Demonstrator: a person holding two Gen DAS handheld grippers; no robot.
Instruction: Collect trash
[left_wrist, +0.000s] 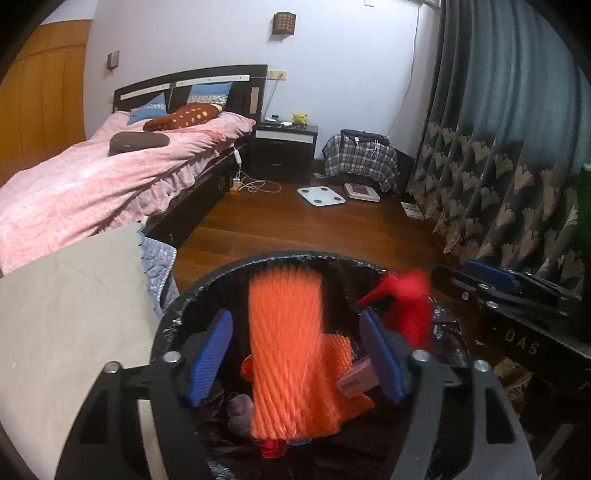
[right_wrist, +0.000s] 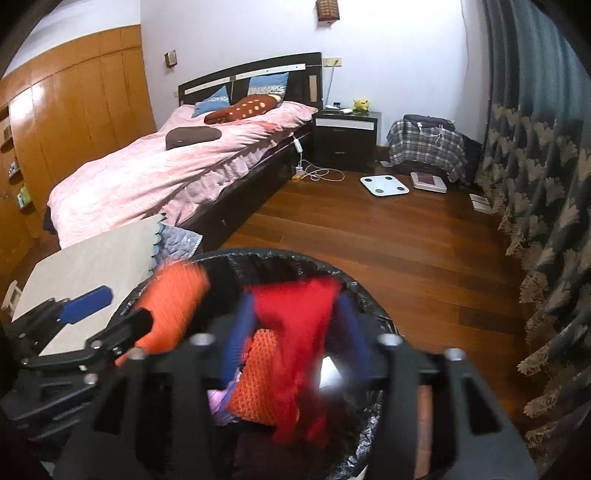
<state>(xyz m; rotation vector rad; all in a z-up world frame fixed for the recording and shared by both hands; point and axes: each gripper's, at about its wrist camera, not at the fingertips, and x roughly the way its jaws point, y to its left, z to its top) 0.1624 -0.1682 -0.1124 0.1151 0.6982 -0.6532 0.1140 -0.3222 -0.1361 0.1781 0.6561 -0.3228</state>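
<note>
Left wrist view: the left gripper (left_wrist: 295, 354) hangs over the mouth of the black-lined trash bin (left_wrist: 173, 306), tilted down into it, which looks like a drop-off position so the piece lands inside, not on the floor. Jaws spread; the orange foam net (left_wrist: 288, 343) sits between the blue pads, blurred, with a gap on both sides, so it appears loose, not pinched. It is a ribbed, mesh-like sleeve, bright orange, soft-looking. More orange netting and a small cardboard-coloured scrap lie lower in the bin. The right gripper (left_wrist: 491, 280) enters from the right edge, beside a red net (left_wrist: 406, 306) at the bin rim.

Right wrist view: the right gripper (right_wrist: 291, 339) also points down into the same bin, side by side with the left one, likely so both pieces go in together. Jaws spread; the red net (right_wrist: 299, 339) is between the pads, heavily blurred, and contact with either pad cannot be told. It looks limp, crumpled, deep red. Orange netting lies below it in the bin. Bed (right_wrist: 147, 177) and wooden floor (right_wrist: 406, 251) behind.
</note>
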